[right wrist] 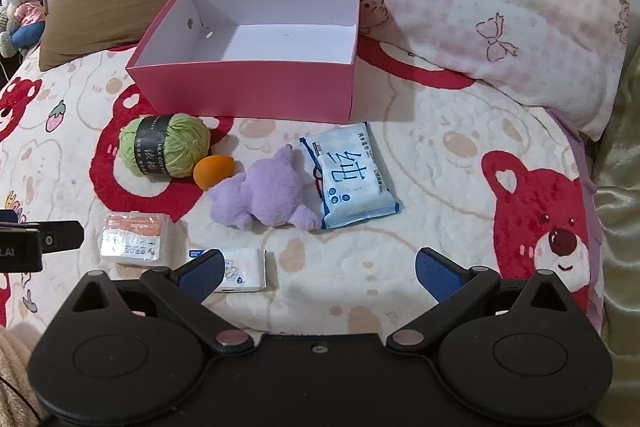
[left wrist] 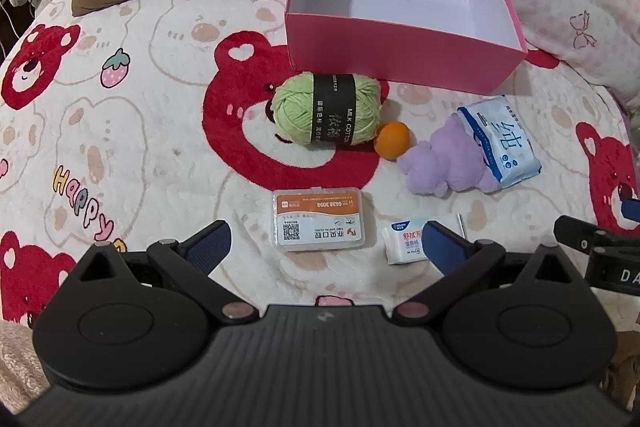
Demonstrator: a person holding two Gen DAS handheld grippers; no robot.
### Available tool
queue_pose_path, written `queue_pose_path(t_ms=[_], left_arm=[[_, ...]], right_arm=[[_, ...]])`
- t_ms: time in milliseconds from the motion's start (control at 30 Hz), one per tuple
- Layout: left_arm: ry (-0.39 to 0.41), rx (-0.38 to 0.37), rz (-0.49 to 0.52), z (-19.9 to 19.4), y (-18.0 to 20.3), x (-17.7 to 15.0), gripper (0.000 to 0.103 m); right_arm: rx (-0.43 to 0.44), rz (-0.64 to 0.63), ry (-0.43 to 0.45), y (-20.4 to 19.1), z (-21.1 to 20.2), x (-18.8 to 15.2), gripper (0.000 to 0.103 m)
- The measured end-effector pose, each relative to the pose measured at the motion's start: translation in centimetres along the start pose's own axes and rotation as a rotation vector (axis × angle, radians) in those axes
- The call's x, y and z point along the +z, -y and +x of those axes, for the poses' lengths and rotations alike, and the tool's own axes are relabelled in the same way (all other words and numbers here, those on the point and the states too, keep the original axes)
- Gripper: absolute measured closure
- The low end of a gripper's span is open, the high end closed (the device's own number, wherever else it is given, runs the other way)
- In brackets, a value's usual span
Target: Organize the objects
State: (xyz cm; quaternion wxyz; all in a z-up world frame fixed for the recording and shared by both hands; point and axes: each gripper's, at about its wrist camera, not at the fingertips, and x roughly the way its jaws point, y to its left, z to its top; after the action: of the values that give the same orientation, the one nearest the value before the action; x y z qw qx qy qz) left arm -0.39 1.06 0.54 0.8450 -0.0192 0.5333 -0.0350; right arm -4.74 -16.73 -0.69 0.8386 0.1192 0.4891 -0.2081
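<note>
A fleecy bear-print blanket (left wrist: 140, 115) covers a bed, pillows (right wrist: 500, 7) at its far end. Both grippers tilt steeply down over the near edge, fingers spread wide, nothing between them. Beyond the fingers stands a pink cardboard box (left wrist: 400, 47), white inside, holding nothing. Between box and left gripper (left wrist: 326, 247): a green yarn ball (left wrist: 326, 109) with a black band, and a clear hard case (left wrist: 318, 223) just ahead of the fingertips. Ahead of the right gripper (right wrist: 318, 273): a purple plush (right wrist: 264, 193), a glossy wipes pack (right wrist: 348, 175), a small tissue pack (right wrist: 244, 269) beside its left finger (right wrist: 200, 275), and an orange ball (right wrist: 212, 171) touching the yarn.
</note>
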Motion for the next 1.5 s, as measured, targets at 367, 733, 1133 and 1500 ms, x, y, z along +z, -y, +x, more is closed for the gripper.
queue_pose_path(t_ms=[367, 733, 1133, 1500], left_arm=[[-0.011, -0.025, 0.011, 0.1, 0.5, -0.1, 0.0], [0.016, -0.005, 0.02, -0.1, 0.6, -0.2, 0.0], [0.092, -0.031, -0.023, -0.2, 0.4, -0.7, 0.0], [0.092, -0.056, -0.046, 0.0, -0.7, -0.5, 0.0]], right_arm=[[-0.005, -0.002, 0.003, 0.1, 0.1, 0.0, 0.0], [-0.019, 0.011, 0.002, 0.4, 0.1, 0.0, 0.0], [-0.02, 0.005, -0.006, 0.3, 0.5, -0.1, 0.0], [-0.053, -0.026, 0.006, 0.1, 0.0, -0.7, 0.0]])
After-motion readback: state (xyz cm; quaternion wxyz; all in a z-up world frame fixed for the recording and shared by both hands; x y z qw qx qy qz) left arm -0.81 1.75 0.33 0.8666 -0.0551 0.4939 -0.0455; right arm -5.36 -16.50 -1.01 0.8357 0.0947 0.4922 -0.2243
